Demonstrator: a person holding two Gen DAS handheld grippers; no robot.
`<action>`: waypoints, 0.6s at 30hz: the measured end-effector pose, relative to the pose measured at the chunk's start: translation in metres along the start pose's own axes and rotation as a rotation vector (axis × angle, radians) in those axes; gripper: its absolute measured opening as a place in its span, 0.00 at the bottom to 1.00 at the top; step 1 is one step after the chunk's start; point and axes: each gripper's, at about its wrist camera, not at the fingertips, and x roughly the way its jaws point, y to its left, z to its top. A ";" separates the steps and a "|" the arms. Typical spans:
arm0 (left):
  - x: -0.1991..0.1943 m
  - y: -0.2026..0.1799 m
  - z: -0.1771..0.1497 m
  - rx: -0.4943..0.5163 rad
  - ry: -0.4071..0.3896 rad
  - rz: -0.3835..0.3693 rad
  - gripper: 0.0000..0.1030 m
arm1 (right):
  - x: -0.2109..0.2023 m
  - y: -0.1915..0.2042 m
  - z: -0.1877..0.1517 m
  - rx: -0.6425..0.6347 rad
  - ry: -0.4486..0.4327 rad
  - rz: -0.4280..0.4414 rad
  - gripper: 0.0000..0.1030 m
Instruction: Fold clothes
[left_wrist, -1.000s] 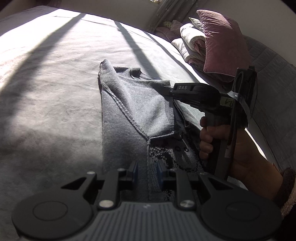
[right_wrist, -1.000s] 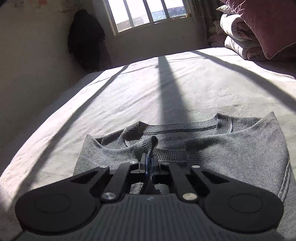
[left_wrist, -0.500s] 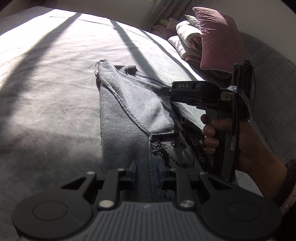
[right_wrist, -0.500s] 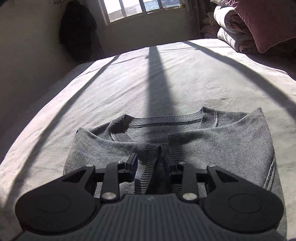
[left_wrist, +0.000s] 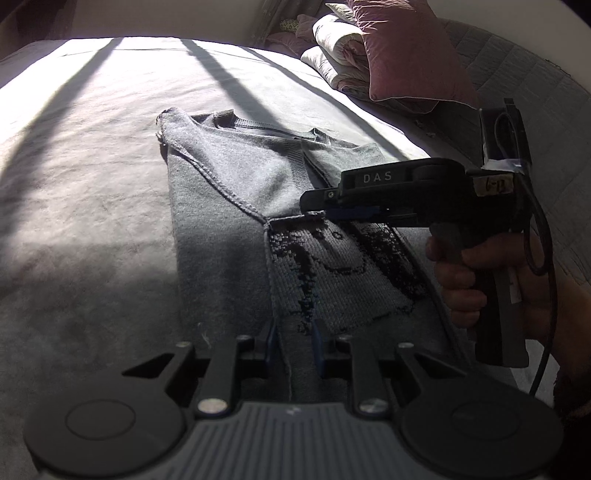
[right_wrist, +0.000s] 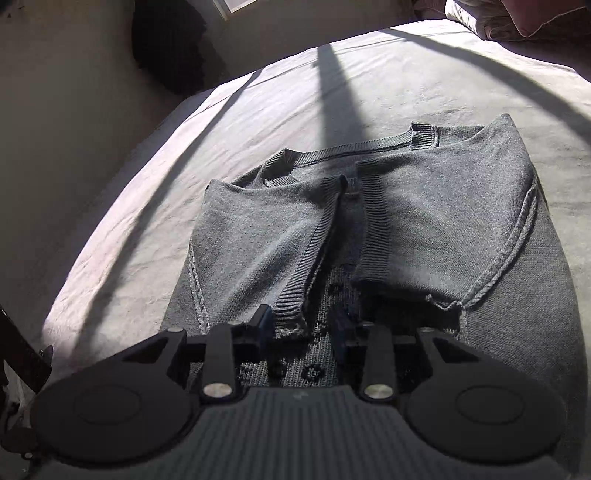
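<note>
right fingers (right_wrist: 303, 328) now released, off cuff (right_wrist: 291, 314) | left fingers (left_wrist: 293, 339) apart | sweater (left_wrist: 229, 206) sleeves folded in

Grey knit sweater (right_wrist: 424, 206) lies flat, both sleeves folded inward

Harsh sunlight stripes the bed (left_wrist: 92, 122) with shadows; edges curve.
</note>
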 end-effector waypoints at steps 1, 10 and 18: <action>0.001 -0.003 -0.001 0.021 -0.002 0.031 0.06 | 0.001 0.003 -0.001 -0.021 -0.002 -0.010 0.09; -0.011 -0.004 0.002 -0.046 -0.071 -0.008 0.00 | -0.012 0.004 0.007 -0.060 -0.062 -0.038 0.02; 0.006 0.002 0.005 -0.124 -0.001 -0.116 0.01 | -0.015 -0.001 0.008 -0.051 -0.045 -0.053 0.04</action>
